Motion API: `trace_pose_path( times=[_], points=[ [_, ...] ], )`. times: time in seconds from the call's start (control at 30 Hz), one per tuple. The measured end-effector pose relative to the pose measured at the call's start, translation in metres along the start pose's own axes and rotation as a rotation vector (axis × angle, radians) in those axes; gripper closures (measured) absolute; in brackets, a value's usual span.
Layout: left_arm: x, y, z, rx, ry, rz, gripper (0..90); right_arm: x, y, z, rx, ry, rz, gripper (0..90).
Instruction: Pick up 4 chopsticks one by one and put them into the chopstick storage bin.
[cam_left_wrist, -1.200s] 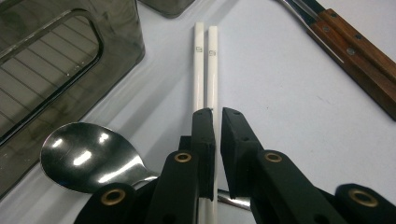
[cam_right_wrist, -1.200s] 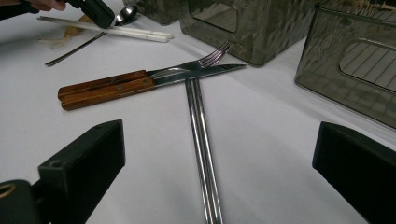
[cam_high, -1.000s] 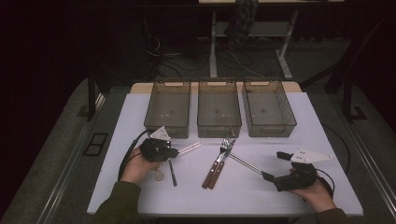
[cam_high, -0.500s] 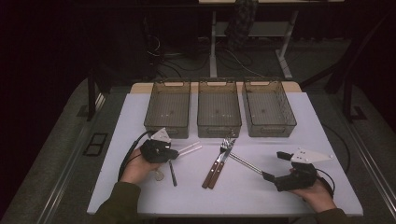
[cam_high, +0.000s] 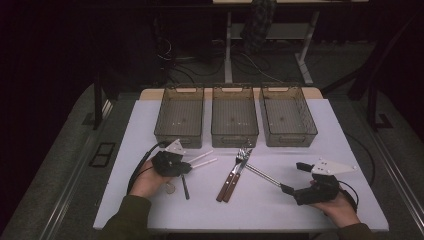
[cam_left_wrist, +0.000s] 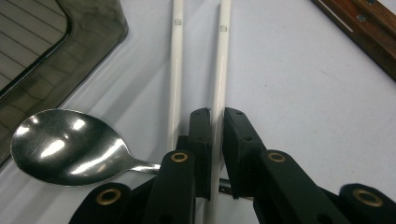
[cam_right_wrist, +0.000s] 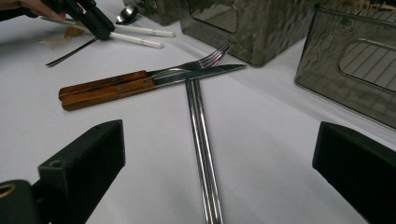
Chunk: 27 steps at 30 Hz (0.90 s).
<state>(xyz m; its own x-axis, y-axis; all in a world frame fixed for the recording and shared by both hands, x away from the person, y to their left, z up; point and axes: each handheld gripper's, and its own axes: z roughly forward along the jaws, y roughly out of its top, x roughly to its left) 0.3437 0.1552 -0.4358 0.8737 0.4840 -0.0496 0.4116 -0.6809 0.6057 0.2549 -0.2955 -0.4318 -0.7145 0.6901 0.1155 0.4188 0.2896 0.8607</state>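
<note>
1. Left gripper (cam_left_wrist: 215, 140): the jaws stand narrow, one pad on each side of the right-hand white chopstick (cam_left_wrist: 219, 84). A thin gap shows on either side of the stick, so I read the pads as not pressing it; the stick lies between them, not clamped.
2. That chopstick's long axis runs straight ahead along the jaws, away from the fingertips. The jaws straddle it near its close end.
3. The second white chopstick (cam_left_wrist: 175, 70) lies parallel, just beside the first on its left, passing outside the left jaw.
4. A spoon (cam_left_wrist: 65, 140) lies left of the jaws, bowl up, its handle running under the gripper body. The corner of a smoked plastic bin (cam_left_wrist: 84, 42) sits beyond it.
5. Right gripper (cam_right_wrist: 219, 163): jaws spread wide, nothing between the pads. It rests low on the table, facing a pair of metal chopsticks (cam_right_wrist: 201, 140) whose long axis runs away from it towards the brown-handled fork and knife (cam_right_wrist: 140, 81).
6. High view: three bins (cam_high: 234, 116) in a row at the far side; cutlery spread on the white table (cam_high: 300, 210) before them.
7. Judgement: the white pair is the left hand's job, being far nearer. The coming move turns on closing squarely across the stick's axis; the neighbouring stick may be nudged.
</note>
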Motion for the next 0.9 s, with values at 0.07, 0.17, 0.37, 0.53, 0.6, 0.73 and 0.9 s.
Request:
trace_pose_path(
  times=[0.07,0.17,0.37,0.53,0.6,0.73,0.9],
  points=[
    [-0.0003,-0.0001,0.0005,0.002,0.0,0.001,80.0,0.0,0.0,-0.0001,0.0,0.0,0.001,2.3],
    [-0.0004,-0.0007,0.001,0.002,-0.003,0.001,79.1,0.0001,-0.0001,0.0003,0.003,0.0,-0.001,2.3],
    [0.0003,-0.001,0.001,0.002,-0.007,0.001,79.3,0.0002,-0.0003,0.0008,0.004,0.001,0.0,2.3],
    [-0.0017,-0.0004,0.0009,0.007,0.003,0.026,80.9,0.0002,-0.0003,0.0008,0.005,0.0,0.002,2.3],
    [-0.0019,-0.0003,0.0009,0.007,0.002,0.03,81.4,0.0003,-0.0003,0.0008,0.005,0.0,0.001,2.3],
    [-0.0017,-0.0002,0.0011,0.004,-0.003,0.039,82.3,0.0,-0.0003,0.0006,0.005,0.0,0.002,2.3],
    [-0.0022,0.0001,0.0012,0.004,-0.005,0.051,83.5,-0.0001,-0.0003,0.0006,0.004,0.001,0.001,2.3]
  ],
)
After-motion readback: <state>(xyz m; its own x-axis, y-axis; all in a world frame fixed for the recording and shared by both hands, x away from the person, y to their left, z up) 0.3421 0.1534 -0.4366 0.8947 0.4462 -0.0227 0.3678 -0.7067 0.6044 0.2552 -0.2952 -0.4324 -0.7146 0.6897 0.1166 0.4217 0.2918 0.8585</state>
